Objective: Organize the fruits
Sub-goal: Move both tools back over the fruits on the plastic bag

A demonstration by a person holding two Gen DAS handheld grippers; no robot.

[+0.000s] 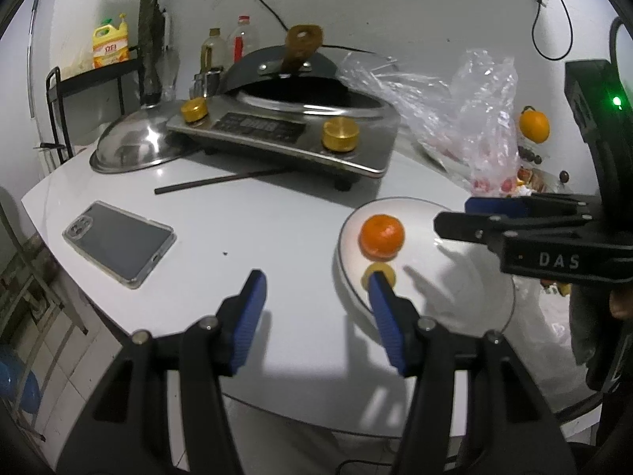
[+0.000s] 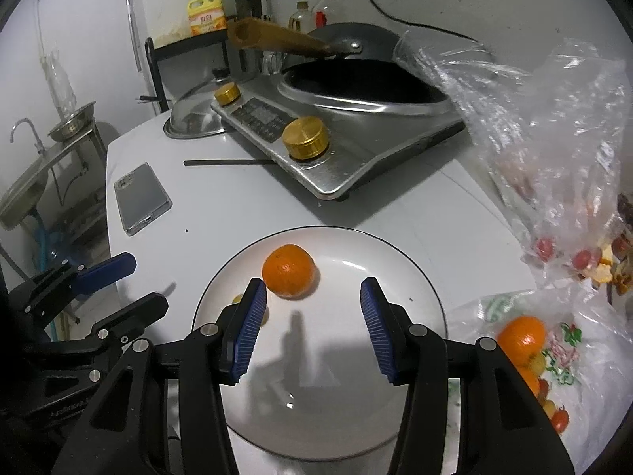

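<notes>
An orange mandarin [image 1: 381, 236] [image 2: 289, 271] lies on a white plate [image 1: 455, 277] [image 2: 395, 261], with a small yellow fruit [image 1: 385, 271] [image 2: 238, 299] beside it. My left gripper [image 1: 316, 275] [image 2: 150, 280] hangs open over the table just left of the plate, nothing between its blue pads; its right finger hides part of the yellow fruit. My right gripper [image 2: 312, 283] [image 1: 451, 215] is open above the plate, empty, with the mandarin just beyond its tips. More oranges [image 2: 521, 335] and small red fruits sit in bags at the right.
A steel cooker [image 2: 336, 158] with a black wok [image 2: 356, 79] stands behind the plate. A pan lid [image 1: 130, 146], a chopstick [image 1: 221, 180] and a phone [image 1: 118, 243] lie to the left. Crumpled clear bags [image 2: 554, 138] crowd the right. A sink [image 2: 23, 194] is beyond the left edge.
</notes>
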